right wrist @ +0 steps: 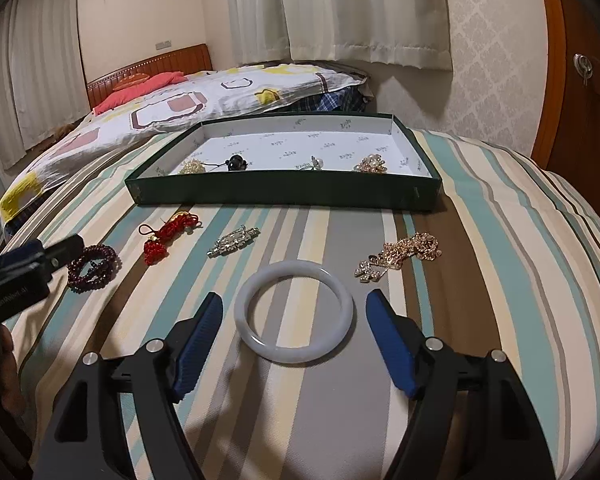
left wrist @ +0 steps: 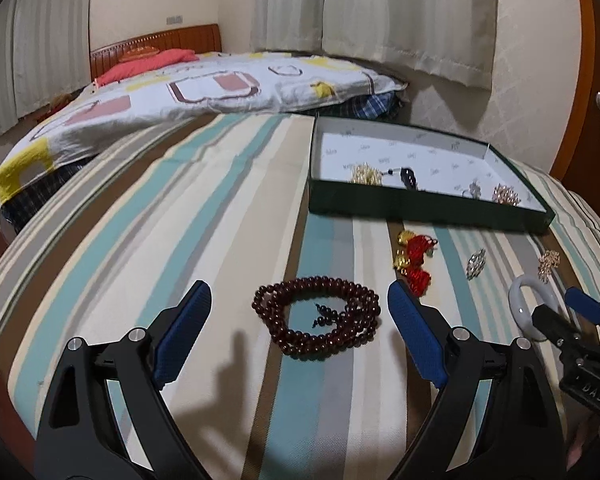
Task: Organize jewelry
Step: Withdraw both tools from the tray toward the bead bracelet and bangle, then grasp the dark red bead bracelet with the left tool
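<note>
- My left gripper (left wrist: 300, 312) is spread wide, the dark red bead bracelet (left wrist: 318, 322) lying between its fingers on the striped bedspread (left wrist: 204, 208).
- My right gripper (right wrist: 294, 318) is equally wide, flanking the white bangle (right wrist: 295, 317).
- Only the right view shows the rose-gold chain (right wrist: 404, 254) fully; the silver brooch (right wrist: 234, 241) and red tassel charm (right wrist: 166, 236) lie beyond.
- Farthest, the green tray (right wrist: 284, 192) holds several small pieces.

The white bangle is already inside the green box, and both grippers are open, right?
Not quite. The bangle is not in the box; it lies on the striped cover between the right gripper's open fingers, as the right wrist view shows. The left gripper is open too.
</note>
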`<state>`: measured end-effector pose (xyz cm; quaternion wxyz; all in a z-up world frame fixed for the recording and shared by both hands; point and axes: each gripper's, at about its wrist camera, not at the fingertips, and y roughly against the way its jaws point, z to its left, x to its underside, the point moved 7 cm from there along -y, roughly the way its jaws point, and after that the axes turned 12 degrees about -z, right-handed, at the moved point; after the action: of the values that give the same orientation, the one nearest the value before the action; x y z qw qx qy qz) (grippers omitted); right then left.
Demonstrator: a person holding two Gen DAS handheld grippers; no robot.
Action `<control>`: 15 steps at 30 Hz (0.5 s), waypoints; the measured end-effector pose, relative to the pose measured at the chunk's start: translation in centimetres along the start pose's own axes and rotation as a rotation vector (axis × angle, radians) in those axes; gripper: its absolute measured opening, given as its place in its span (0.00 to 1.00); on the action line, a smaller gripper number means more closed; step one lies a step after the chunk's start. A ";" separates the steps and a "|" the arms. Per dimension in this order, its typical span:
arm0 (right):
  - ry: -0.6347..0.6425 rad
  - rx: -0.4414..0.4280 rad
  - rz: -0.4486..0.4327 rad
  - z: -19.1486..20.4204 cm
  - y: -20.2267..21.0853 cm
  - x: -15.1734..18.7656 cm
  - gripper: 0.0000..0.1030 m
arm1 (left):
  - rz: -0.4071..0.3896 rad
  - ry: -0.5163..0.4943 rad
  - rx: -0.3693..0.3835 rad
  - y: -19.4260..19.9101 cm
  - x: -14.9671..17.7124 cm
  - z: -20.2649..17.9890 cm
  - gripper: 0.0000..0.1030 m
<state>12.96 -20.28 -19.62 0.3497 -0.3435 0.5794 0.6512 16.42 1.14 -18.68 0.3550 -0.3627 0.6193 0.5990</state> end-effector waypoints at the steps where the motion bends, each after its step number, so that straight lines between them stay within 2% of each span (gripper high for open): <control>1: -0.001 0.000 0.000 0.0 0.0 0.0 0.70 | 0.007 -0.003 0.004 -0.2 0.2 -0.2 0.85; 8: -0.003 -0.001 0.002 -0.1 -0.1 0.0 0.70 | 0.050 -0.012 0.002 -1.6 0.5 -0.5 0.87; 13: -0.005 -0.001 0.011 -0.2 -0.2 0.3 0.70 | 0.131 -0.002 0.004 -2.7 1.3 -0.3 0.87; 15: -0.009 -0.001 0.018 -0.1 -0.3 0.4 0.70 | 0.149 0.014 0.010 -2.9 1.6 0.0 0.79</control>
<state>13.03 -20.36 -20.09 0.3462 -0.3358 0.5804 0.6561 18.15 1.03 -21.43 0.3069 -0.3181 0.6499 0.6183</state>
